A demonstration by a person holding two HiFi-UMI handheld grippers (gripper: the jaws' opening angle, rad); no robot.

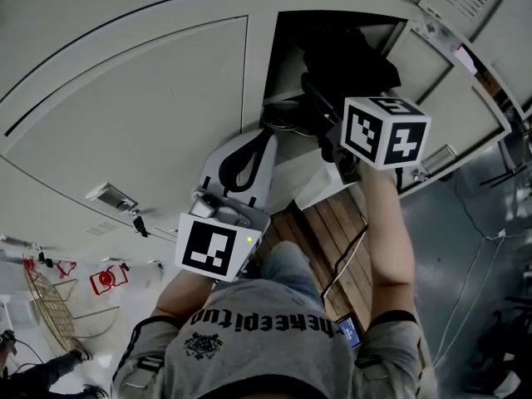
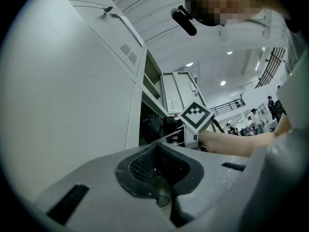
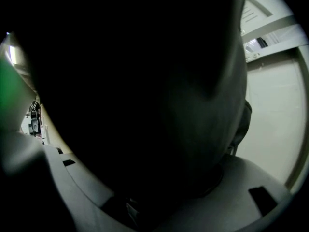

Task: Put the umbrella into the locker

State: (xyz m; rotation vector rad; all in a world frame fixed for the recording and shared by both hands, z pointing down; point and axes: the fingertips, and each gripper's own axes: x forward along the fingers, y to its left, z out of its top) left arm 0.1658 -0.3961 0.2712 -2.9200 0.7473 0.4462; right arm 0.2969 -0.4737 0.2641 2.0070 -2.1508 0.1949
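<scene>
The black umbrella (image 1: 349, 61) is a dark bundle inside the open locker compartment (image 1: 287, 32). My right gripper (image 1: 334, 150), under its marker cube (image 1: 385, 131), reaches into that opening and looks shut on the umbrella's lower part. In the right gripper view the umbrella's black fabric (image 3: 135, 91) fills nearly the whole picture and hides the jaw tips. My left gripper (image 1: 264, 140) is held lower left of the opening, shut with nothing in it; its jaws (image 2: 157, 166) meet. The left gripper view shows the umbrella (image 2: 153, 127) in the locker and the right cube (image 2: 196, 116).
The locker's door (image 1: 453, 98) stands open to the right, with a latch (image 1: 439, 158). Closed grey locker doors (image 1: 133, 115) fill the left. A wooden slatted bench (image 1: 332, 223) with a cable lies below. A wire basket (image 1: 54, 306) stands at the far left.
</scene>
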